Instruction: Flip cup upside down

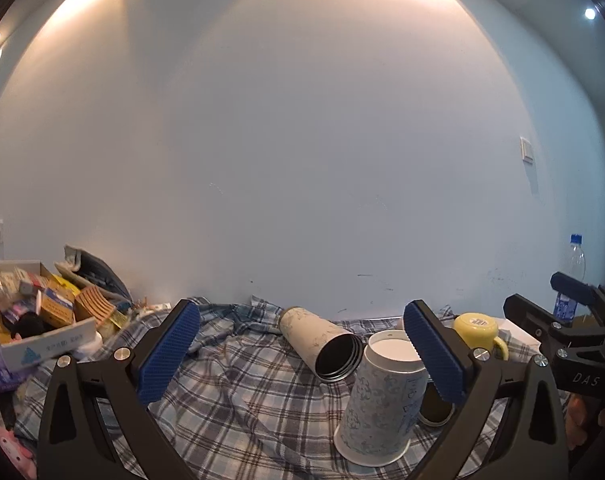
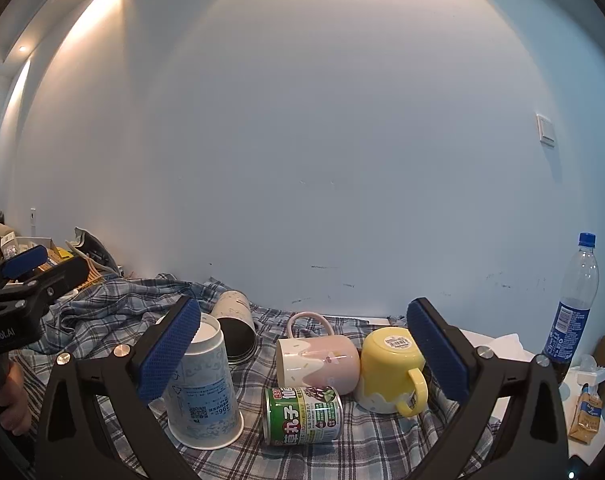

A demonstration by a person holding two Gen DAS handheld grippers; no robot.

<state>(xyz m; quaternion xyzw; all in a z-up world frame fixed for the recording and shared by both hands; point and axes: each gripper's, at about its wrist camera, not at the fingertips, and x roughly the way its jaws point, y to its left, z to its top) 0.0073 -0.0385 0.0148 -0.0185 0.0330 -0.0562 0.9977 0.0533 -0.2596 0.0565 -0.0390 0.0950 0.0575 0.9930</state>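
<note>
Judging by how things lie, the flip looks largely done: the paper cup (image 2: pixel 200 390) stands mouth-down on the plaid cloth (image 2: pixel 366 446), wide rim on the fabric and white base up, so its long axis runs near vertical with a slight lean. It sits nearest, just inside the left finger of the right gripper (image 2: pixel 302 354), whose jaws are spread wide and hold nothing; the left gripper (image 1: pixel 302 354) is likewise wide open and empty, with the cup just inside its right finger. Next to the cup lies a green can (image 2: pixel 302 416) on its side. Behind that, a pink mug (image 2: pixel 318 362) lies sideways, and the yellow mug (image 2: pixel 390 368) is inverted too. Farther back, a steel tumbler (image 1: pixel 322 344) lies tipped, mouth toward the cameras. If any cup remains to turn, the pink one seems the candidate.
</note>
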